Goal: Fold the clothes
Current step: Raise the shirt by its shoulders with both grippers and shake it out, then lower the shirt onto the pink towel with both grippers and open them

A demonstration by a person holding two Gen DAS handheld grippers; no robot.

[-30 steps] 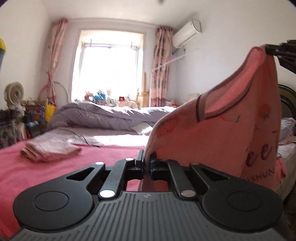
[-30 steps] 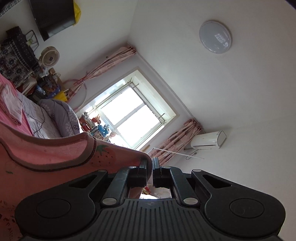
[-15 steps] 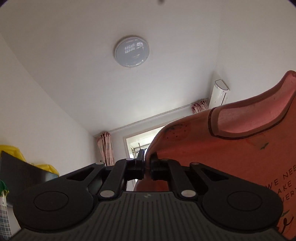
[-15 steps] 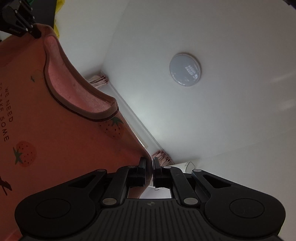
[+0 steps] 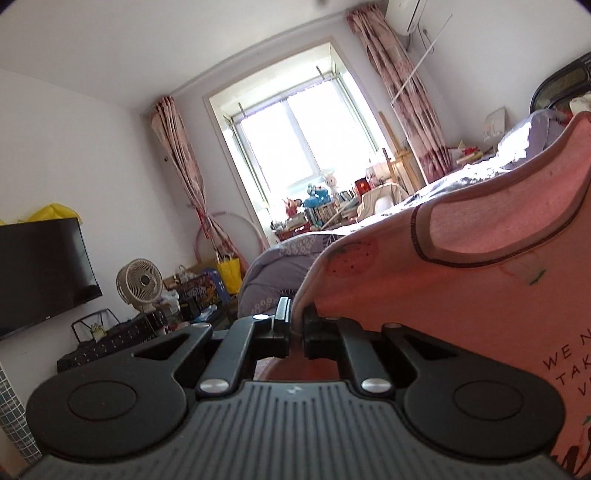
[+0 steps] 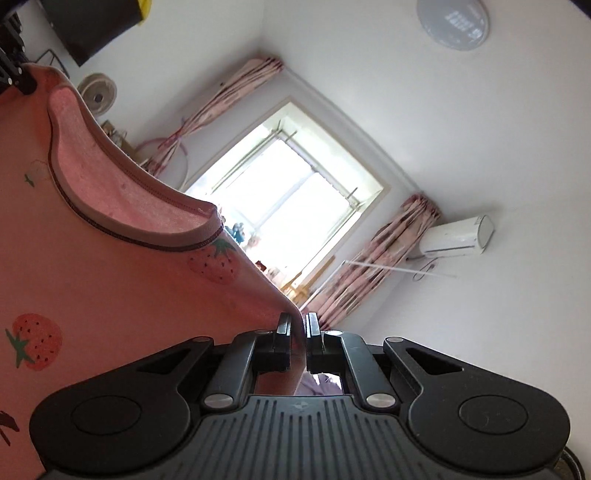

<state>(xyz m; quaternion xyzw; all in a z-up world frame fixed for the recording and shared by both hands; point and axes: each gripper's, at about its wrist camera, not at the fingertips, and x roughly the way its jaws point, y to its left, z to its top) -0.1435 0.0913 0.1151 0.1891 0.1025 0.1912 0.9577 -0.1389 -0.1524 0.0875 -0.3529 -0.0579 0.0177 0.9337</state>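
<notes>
We have the pink strawberry shirt (image 5: 461, 302) stretched between both grippers: left gripper (image 5: 294, 325) fingers opening, shoulder edge still between them; right gripper (image 6: 298, 332) fingers clamped on the other shoulder.

Most of the pink shirt (image 5: 461, 314) ran off the right and bottom edges of the left wrist view, so its printed lettering (image 5: 569, 365) was cut to a few letters per line. In the right wrist view the same shirt (image 6: 110, 295) spilled past the left edge, and its lower hem was nowhere shown. The left gripper (image 6: 13, 70) appeared there only as a dark sliver at the far upper left corner. The shirt covered much of the bed (image 5: 280, 266). Small objects on the far windowsill (image 5: 321, 206) were too tiny to identify. The ceiling lamp (image 6: 454, 22) was clipped by the top edge.
</notes>
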